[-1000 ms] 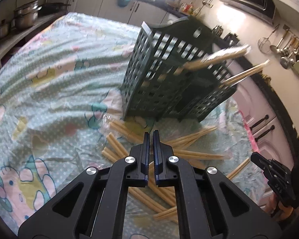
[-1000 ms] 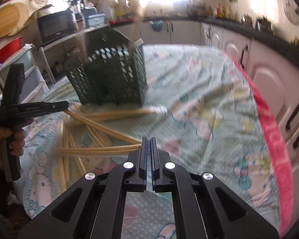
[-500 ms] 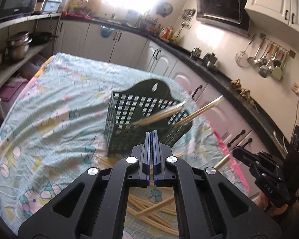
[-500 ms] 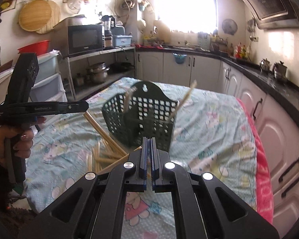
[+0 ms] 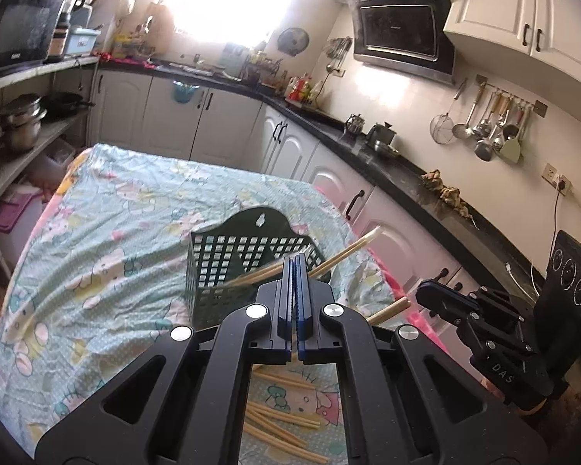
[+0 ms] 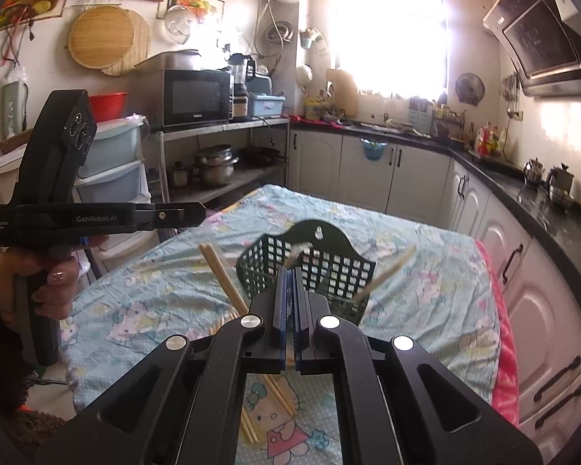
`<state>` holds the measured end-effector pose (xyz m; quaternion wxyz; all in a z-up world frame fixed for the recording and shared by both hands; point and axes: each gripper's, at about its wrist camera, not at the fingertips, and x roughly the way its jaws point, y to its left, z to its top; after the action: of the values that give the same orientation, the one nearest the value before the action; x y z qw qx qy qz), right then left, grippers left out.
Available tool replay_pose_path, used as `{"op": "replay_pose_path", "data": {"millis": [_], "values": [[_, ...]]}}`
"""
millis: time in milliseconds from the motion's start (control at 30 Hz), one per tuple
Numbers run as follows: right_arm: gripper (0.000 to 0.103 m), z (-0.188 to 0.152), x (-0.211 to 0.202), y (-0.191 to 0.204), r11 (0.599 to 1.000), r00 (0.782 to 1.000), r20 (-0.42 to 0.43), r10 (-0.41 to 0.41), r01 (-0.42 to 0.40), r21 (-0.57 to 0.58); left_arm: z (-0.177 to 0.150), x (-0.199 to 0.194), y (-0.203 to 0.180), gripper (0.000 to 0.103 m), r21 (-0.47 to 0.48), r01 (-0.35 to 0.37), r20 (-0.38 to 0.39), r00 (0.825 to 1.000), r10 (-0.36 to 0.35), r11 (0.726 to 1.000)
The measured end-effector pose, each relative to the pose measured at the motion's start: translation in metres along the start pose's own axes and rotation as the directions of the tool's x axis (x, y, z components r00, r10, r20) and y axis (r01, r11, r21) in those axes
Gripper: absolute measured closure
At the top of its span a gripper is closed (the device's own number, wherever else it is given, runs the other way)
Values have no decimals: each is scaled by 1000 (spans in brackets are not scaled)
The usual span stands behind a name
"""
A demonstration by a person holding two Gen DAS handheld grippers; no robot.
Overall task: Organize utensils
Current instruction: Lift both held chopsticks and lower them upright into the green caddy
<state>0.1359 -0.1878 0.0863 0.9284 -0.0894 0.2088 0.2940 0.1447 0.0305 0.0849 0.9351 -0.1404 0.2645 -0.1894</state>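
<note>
A dark green lattice basket (image 5: 228,267) stands on the table with wooden chopsticks (image 5: 348,250) leaning out of it; it also shows in the right wrist view (image 6: 329,267). Several loose chopsticks (image 5: 286,418) lie on the cloth below my grippers, also seen in the right wrist view (image 6: 228,286). My left gripper (image 5: 295,271) is shut and empty, raised above and in front of the basket. My right gripper (image 6: 290,283) is shut and empty, also raised in front of the basket. The left gripper shows from the side in the right wrist view (image 6: 189,213).
The table carries a light green cartoon-print cloth (image 5: 116,232). White kitchen cabinets with a black counter (image 5: 387,170) run along the right. A shelf with pots (image 6: 213,162) and a microwave stands at the left. Hanging ladles (image 5: 488,131) are on the wall.
Both grippers have risen and drawn back from the table, so the basket looks smaller and lower. Both stay shut and empty throughout.
</note>
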Motion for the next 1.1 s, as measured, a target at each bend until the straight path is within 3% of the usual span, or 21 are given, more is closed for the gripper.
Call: {"op": "replay_pose_path", "data": {"millis": [267,667,867,1100], "values": [[100,21,-12,0,1000,999,49,-9,10,-15,12,-8,-8,103,23,6,25,1000,-6,1000],[101,67,-45,-17,998,986,157,-62,66,-20,69,-44,-30,103,64,41,142,989,-50,997],[101,94,-56,-30,996,975,202,-90,94,-7,99,-64,-41,103,92,30,209,977,-48,995],[101,116,-61,-46,991,959,253,-129,130,12,124,-63,-44,103,104,1,235,972,-26,995]]}}
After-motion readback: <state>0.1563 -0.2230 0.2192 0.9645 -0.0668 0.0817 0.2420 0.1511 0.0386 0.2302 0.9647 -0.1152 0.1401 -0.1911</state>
